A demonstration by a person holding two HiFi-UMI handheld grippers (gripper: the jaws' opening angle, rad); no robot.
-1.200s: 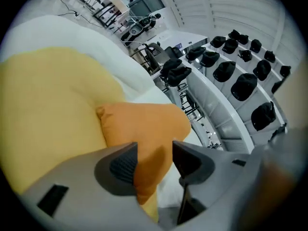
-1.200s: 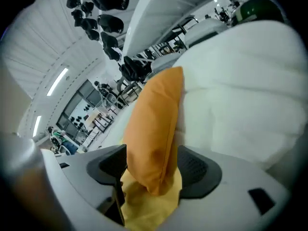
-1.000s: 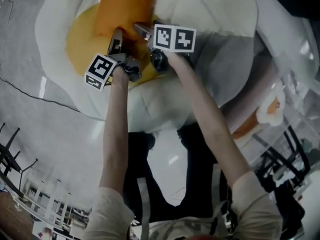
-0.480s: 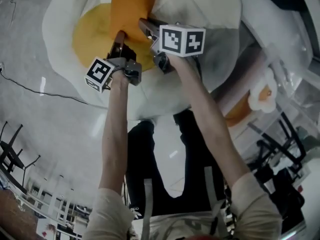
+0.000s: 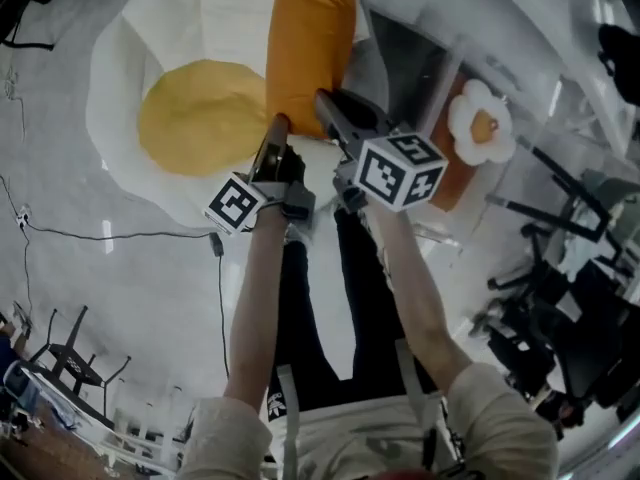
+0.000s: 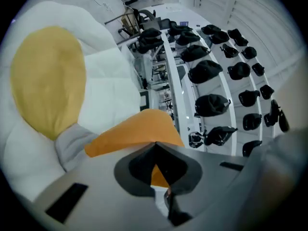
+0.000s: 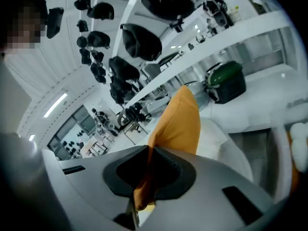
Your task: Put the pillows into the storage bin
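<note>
Both grippers hold 1 orange pillow (image 5: pixel 310 38) by its lower edge, lifted clear of the floor (image 5: pixel 130 298). The left gripper (image 5: pixel 277 126) has its jaws closed tight on a thin fold of the orange cloth, which its own view shows pinched between the pads with the pillow's corner (image 6: pixel 134 131) fanning out beyond them. The right gripper (image 5: pixel 326 103), just beside it, has jaws that have just been closing and now stand narrow on a thicker bunch of the same cloth (image 7: pixel 180 124), which runs up and away from the pads. Under the orange pillow a big fried-egg pillow (image 5: pixel 130 78) lies flat on the floor, its yellow yolk to the left of the grippers and its white rim spreading well past them on that side. To the right is translucent plastic that appears to be the storage bin (image 5: pixel 520 28), with a small egg-shaped cushion (image 5: pixel 483 123) near it. The floor to the left is open except for a thin black cable (image 5: pixel 110 234); chair frames (image 5: pixel 70 353) stand at the lower left, well apart from the pillows.
</note>
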